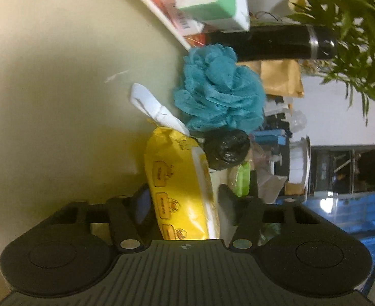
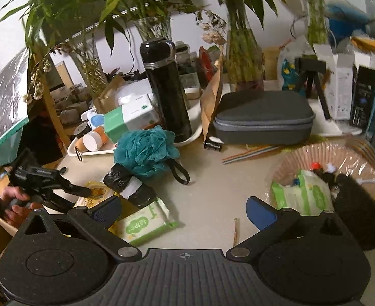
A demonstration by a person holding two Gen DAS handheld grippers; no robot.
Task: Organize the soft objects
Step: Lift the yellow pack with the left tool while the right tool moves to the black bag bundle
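No lettering resolves anywhere (the green wipes pack [image 2: 144,223] print blurs out).

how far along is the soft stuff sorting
Partly done: a green wipes pack already lies in the basket. In hand: the left gripper is shut on the yellow wipes pack. Left on the table: teal loofah, black bag roll, another green pack. The right gripper is open.

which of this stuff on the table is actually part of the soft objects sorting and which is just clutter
Part of the job:
yellow wipes pack, between the left gripper's fingers
teal bath pouf
black bag roll
green wipes pack
basket holding another green pack

Just lying about:
black flask
grey zip case
plant vases
white tray
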